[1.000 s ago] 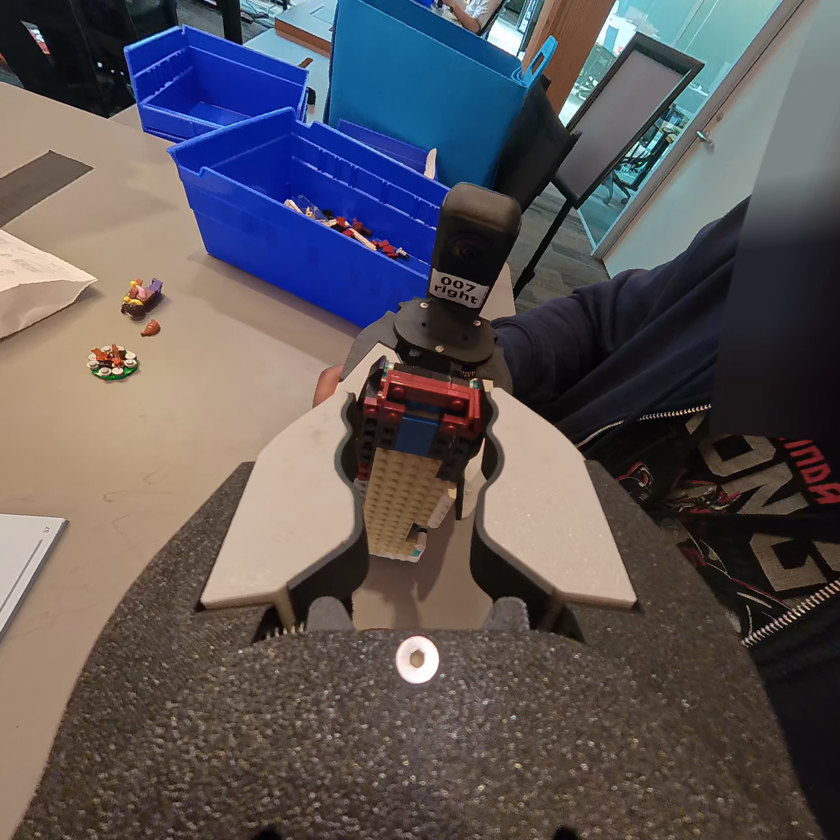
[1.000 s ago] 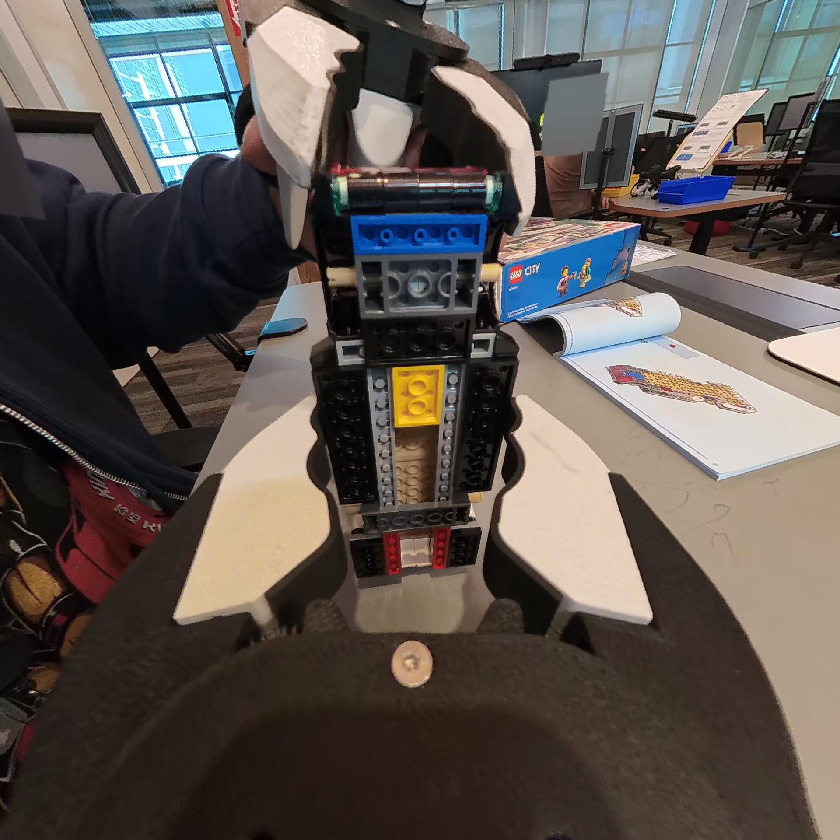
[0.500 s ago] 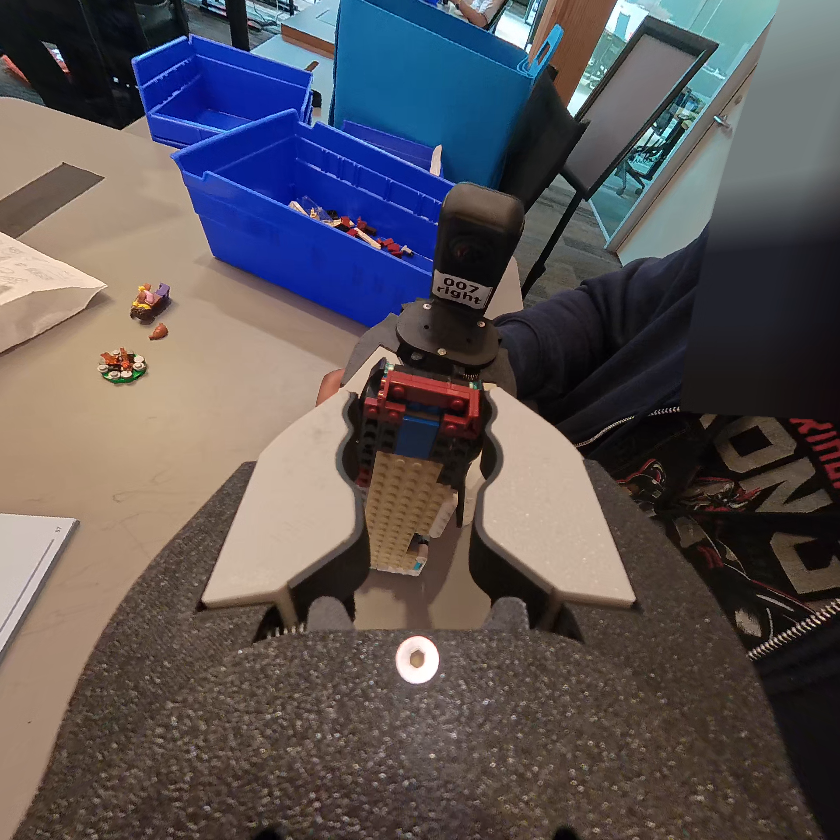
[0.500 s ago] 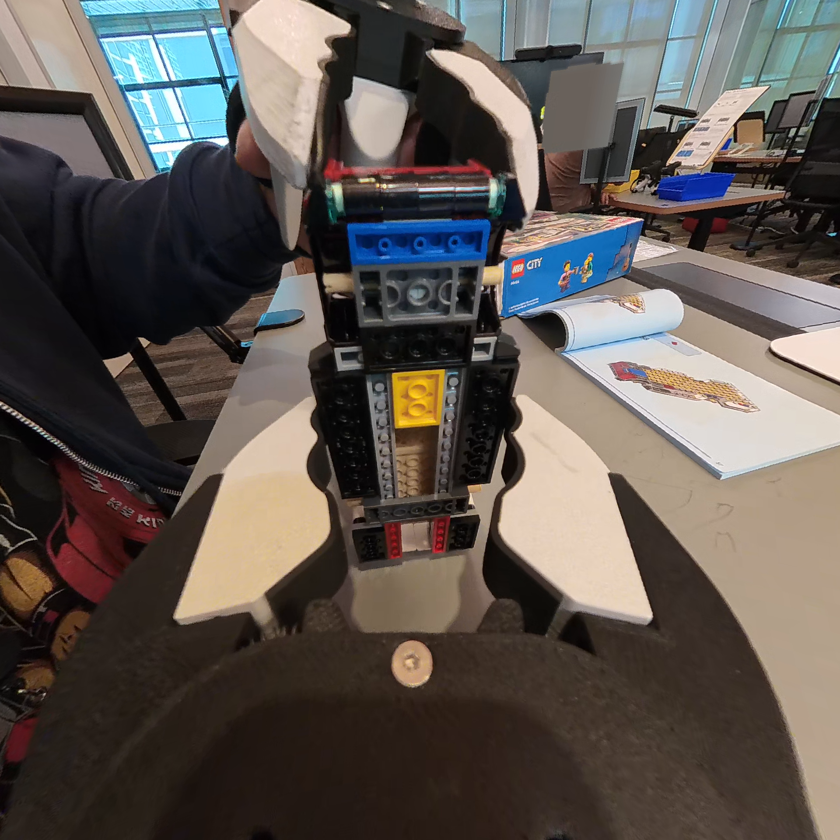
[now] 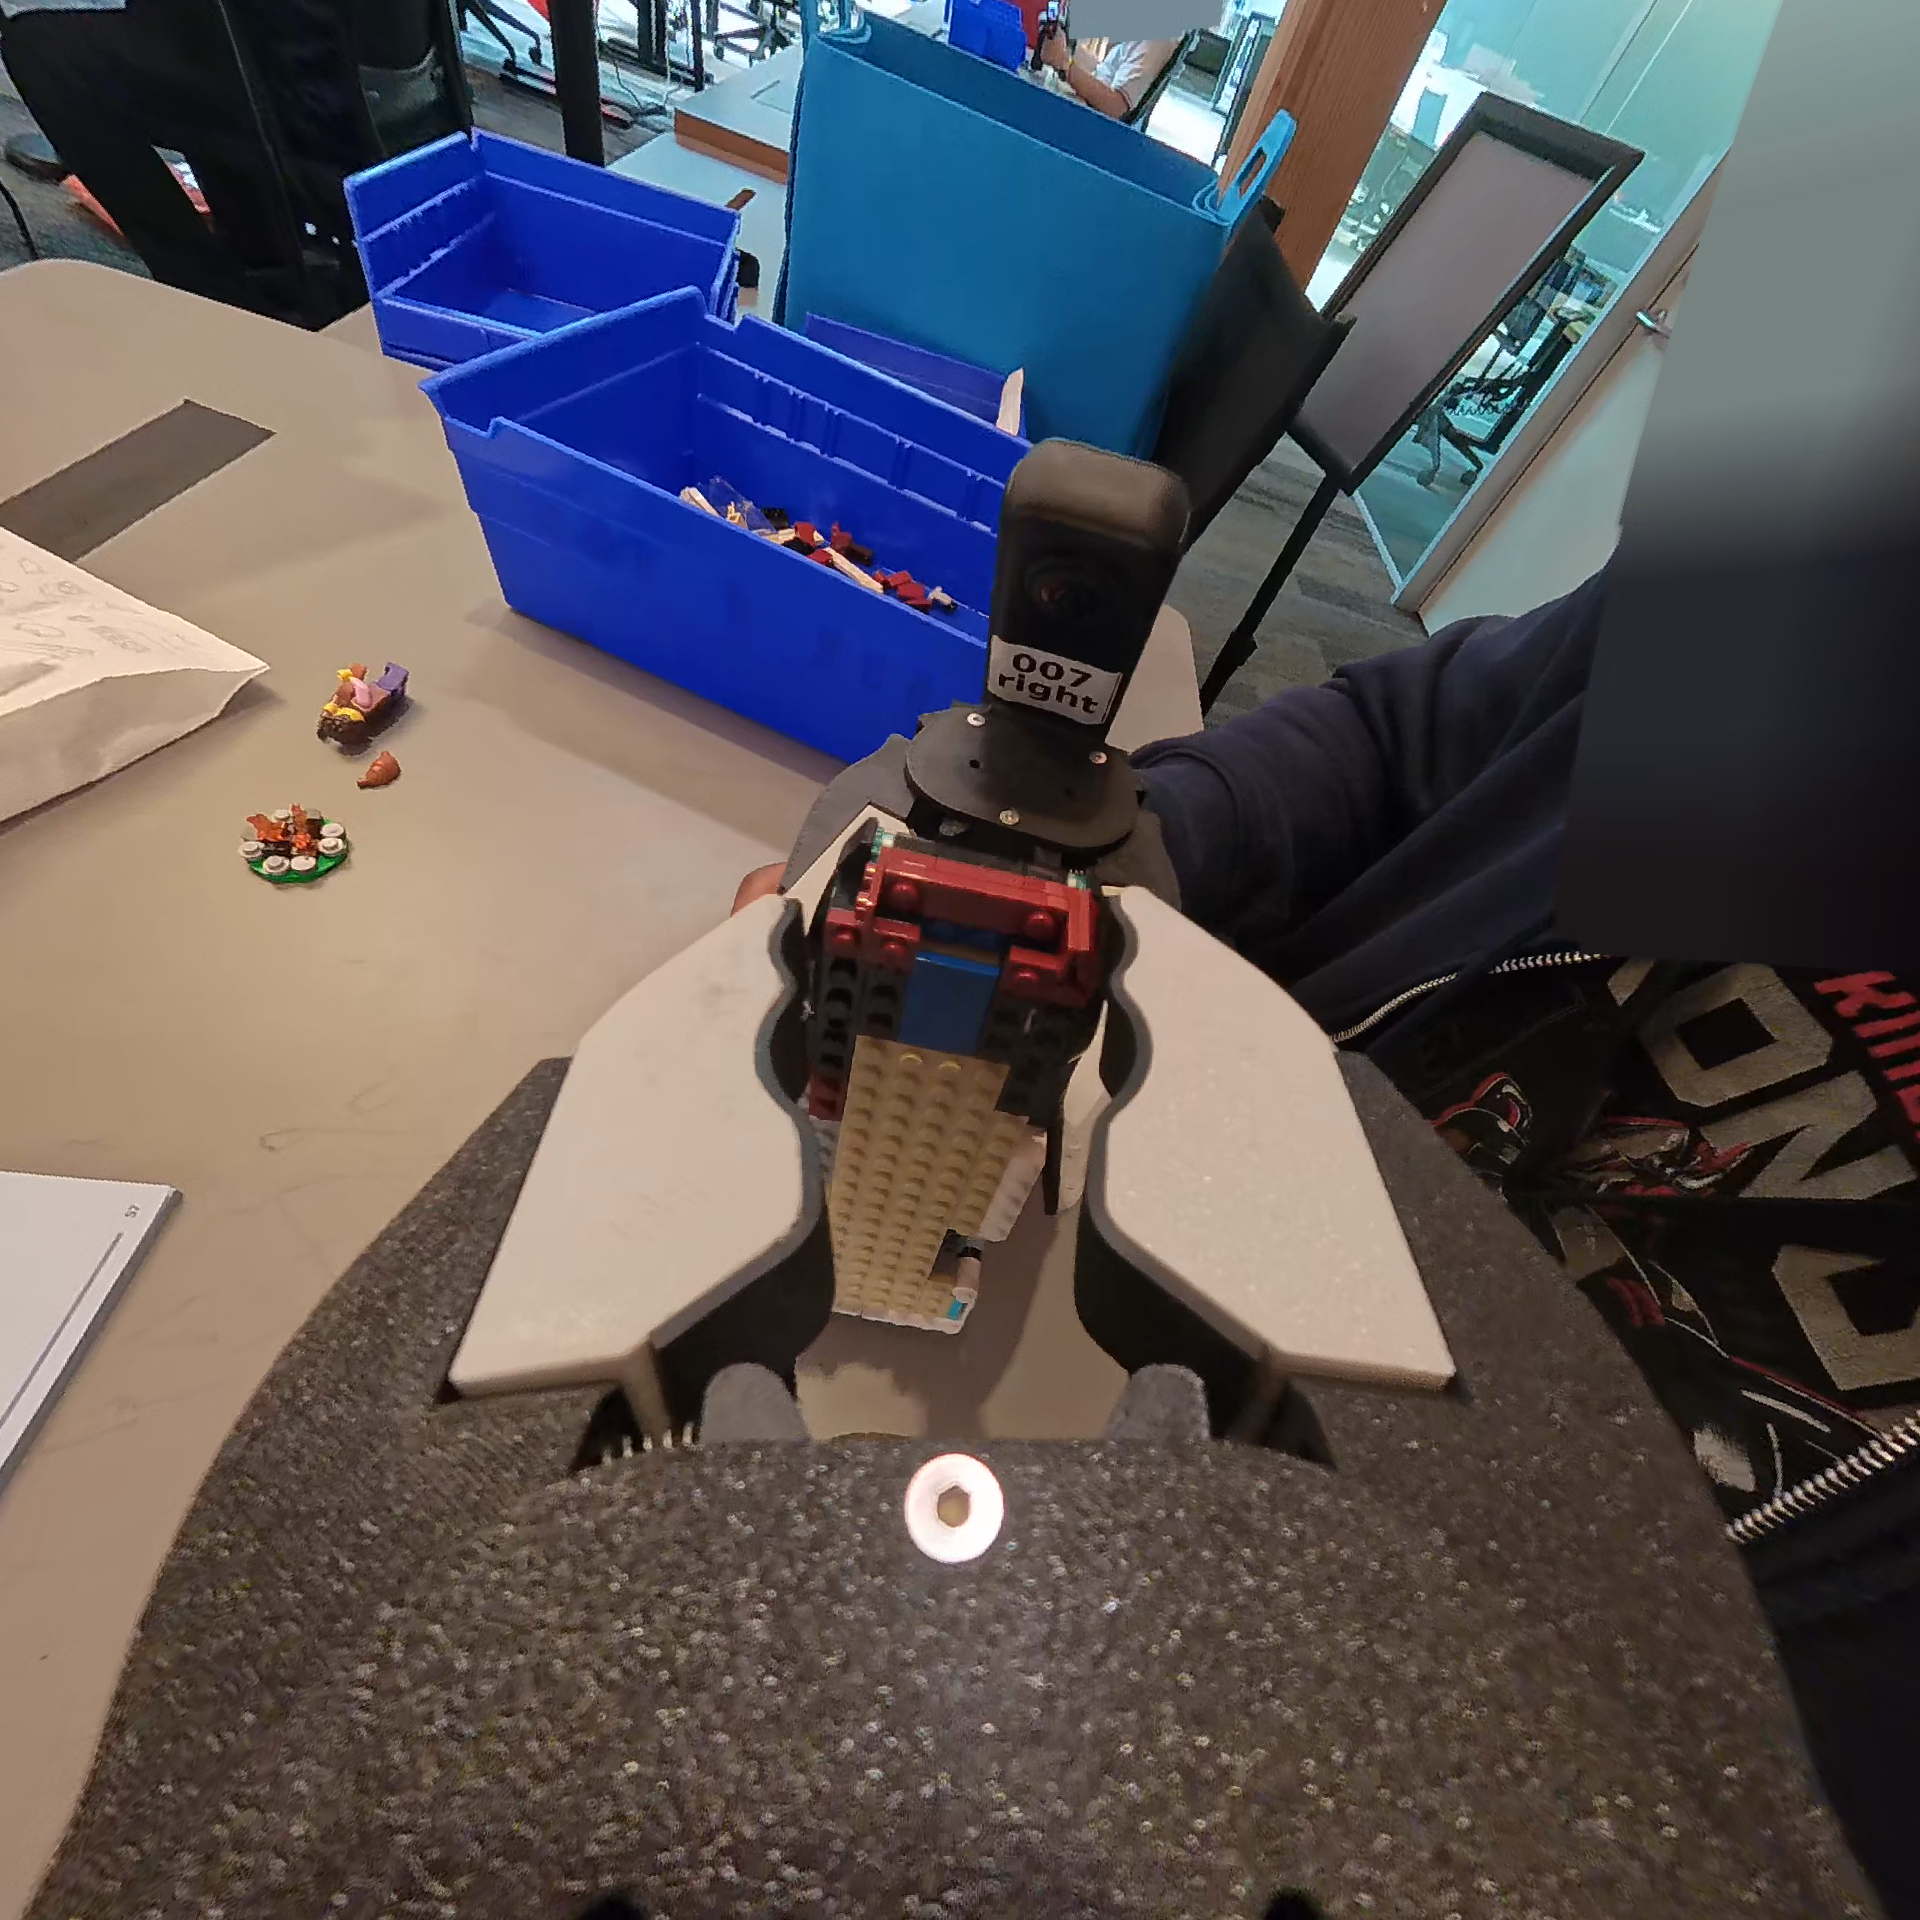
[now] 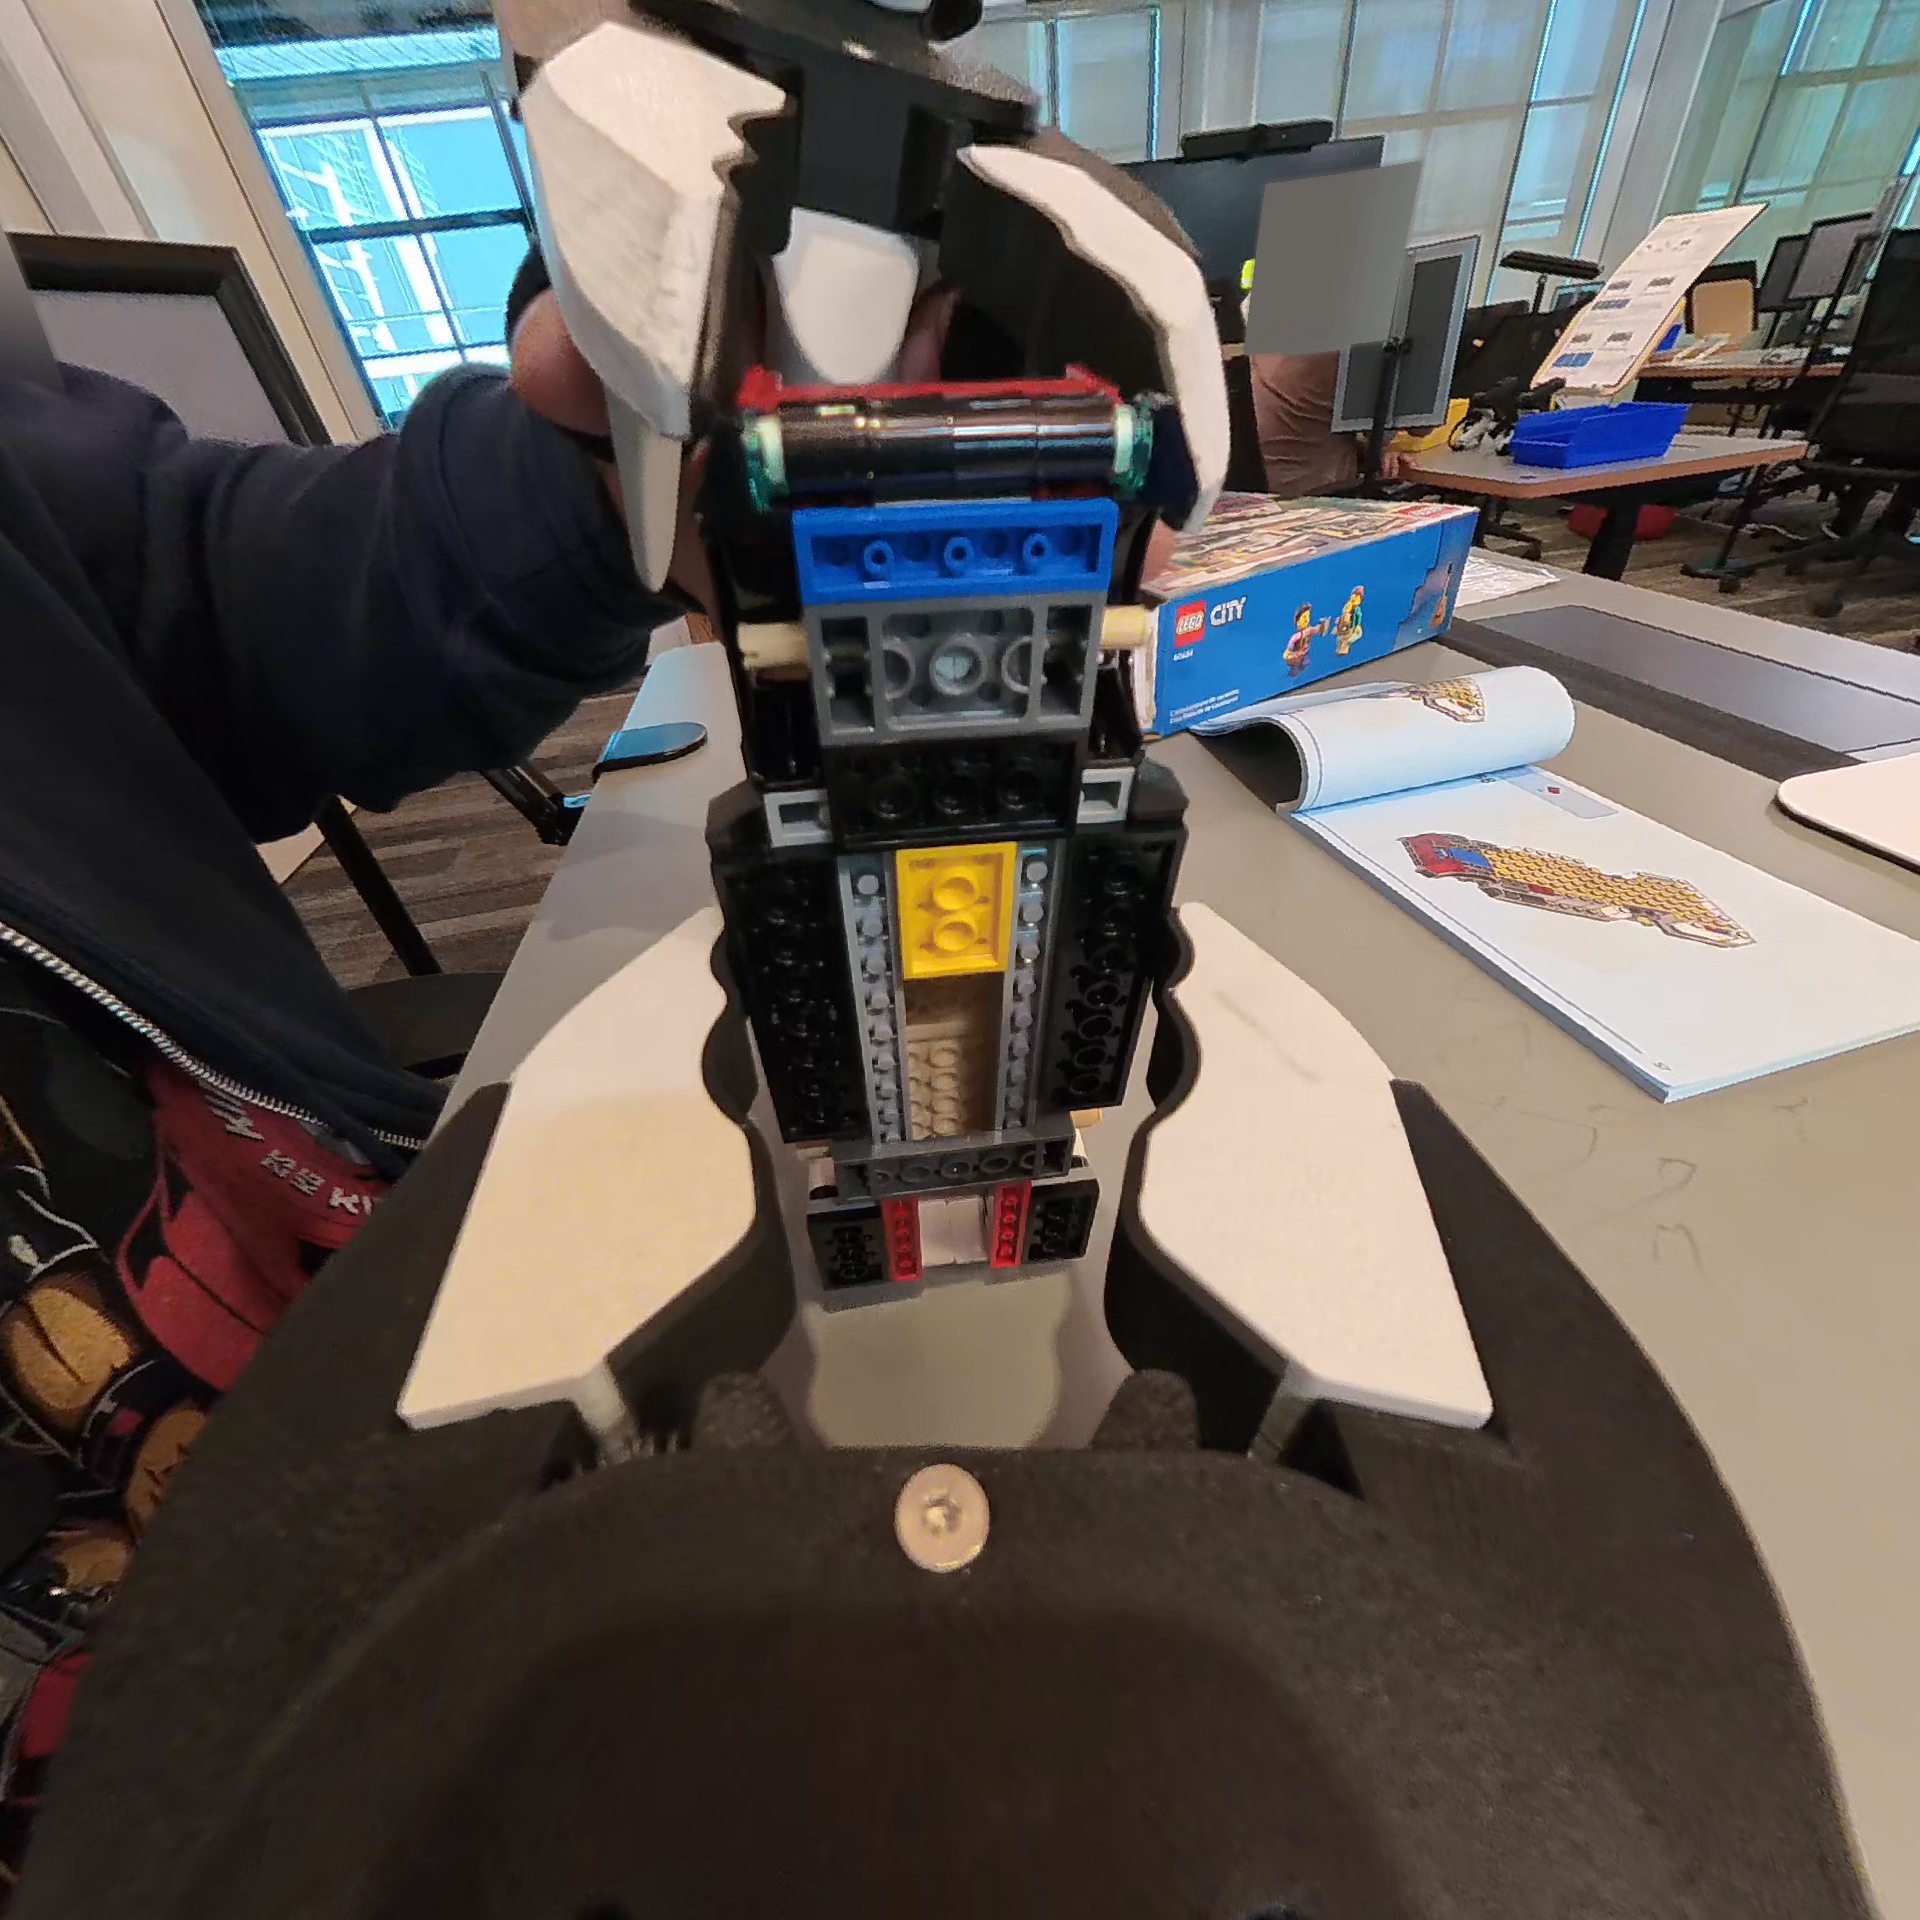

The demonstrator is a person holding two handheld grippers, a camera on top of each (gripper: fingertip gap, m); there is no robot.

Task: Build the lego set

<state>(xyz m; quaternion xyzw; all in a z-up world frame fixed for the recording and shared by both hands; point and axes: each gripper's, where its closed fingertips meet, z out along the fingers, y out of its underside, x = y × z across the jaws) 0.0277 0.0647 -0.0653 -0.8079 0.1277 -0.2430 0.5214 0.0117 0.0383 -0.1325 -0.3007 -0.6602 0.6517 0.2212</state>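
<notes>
Little has moved: both grippers still clamp one long brick-built model (image 6: 951, 935) above the grey table (image 5: 312, 1039), left gripper (image 5: 951, 997) at its dark-red end, right gripper (image 6: 951, 997) on its black sides. Far left sits a blue bin (image 5: 644, 540); right, an open booklet (image 6: 1558, 883).

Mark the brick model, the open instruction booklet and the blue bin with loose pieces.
brick model (image 6: 951, 904): right wrist view, yellow brick on its underside.
instruction booklet (image 6: 1621, 935): right wrist view, open right-hand page.
blue bin (image 5: 665, 582): left wrist view, near outer wall.
</notes>
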